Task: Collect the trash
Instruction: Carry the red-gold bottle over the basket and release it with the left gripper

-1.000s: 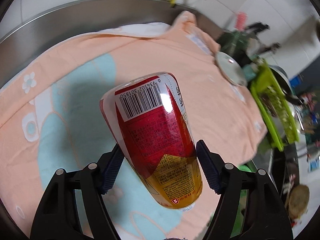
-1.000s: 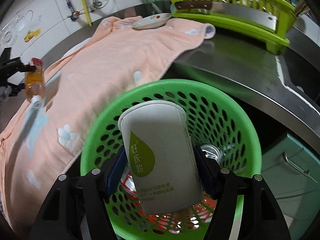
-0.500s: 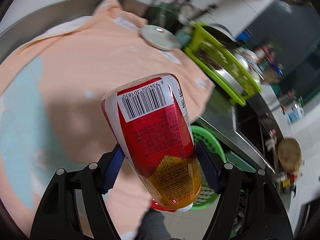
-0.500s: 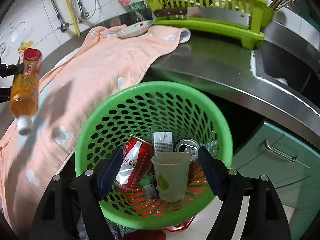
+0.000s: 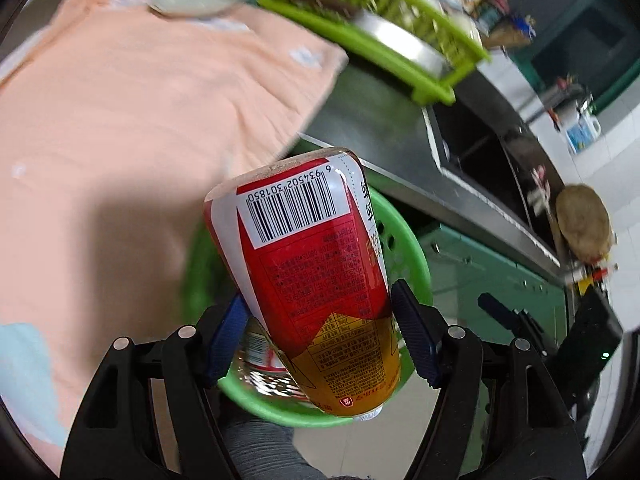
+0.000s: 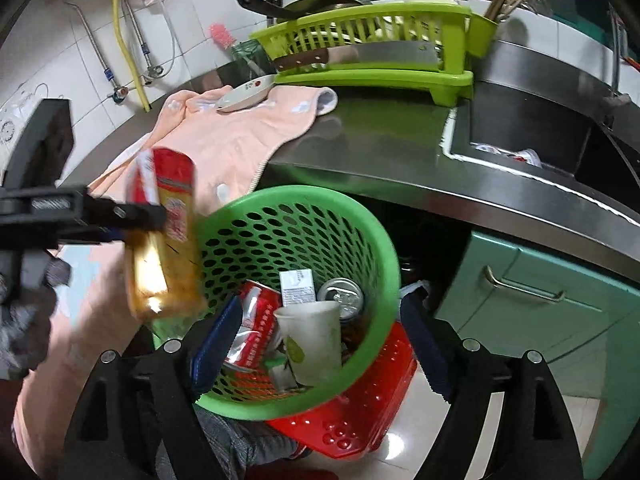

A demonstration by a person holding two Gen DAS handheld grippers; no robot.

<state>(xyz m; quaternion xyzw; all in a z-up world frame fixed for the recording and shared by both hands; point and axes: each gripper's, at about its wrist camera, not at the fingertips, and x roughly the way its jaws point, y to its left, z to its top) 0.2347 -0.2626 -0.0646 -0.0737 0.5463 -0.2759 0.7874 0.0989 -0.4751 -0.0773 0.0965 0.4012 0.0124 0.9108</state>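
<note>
My left gripper (image 5: 320, 340) is shut on a red-labelled tea bottle (image 5: 316, 280), held cap-down over the left rim of the green perforated basket (image 5: 412, 248). The right wrist view shows the same bottle (image 6: 164, 236) beside the basket (image 6: 372, 216). My right gripper (image 6: 320, 340) is open and empty above the basket. In the basket lie a white paper cup (image 6: 312, 336), a red cola can (image 6: 252, 316), a silver can top (image 6: 344, 294) and a small white carton (image 6: 296, 286).
A peach towel (image 6: 228, 144) covers the steel counter (image 6: 400, 152), with a small plate (image 6: 244, 92) on it. A lime dish rack (image 6: 372, 52) holds a cleaver. A sink (image 6: 532, 136) is at right, green cabinets (image 6: 520, 292) below, a red basket (image 6: 360, 412) under the green one.
The paper cup left my right gripper and dropped into the basket; the gripper is open. My left gripper has carried the bottle rightward from over the towel to the basket's rim.
</note>
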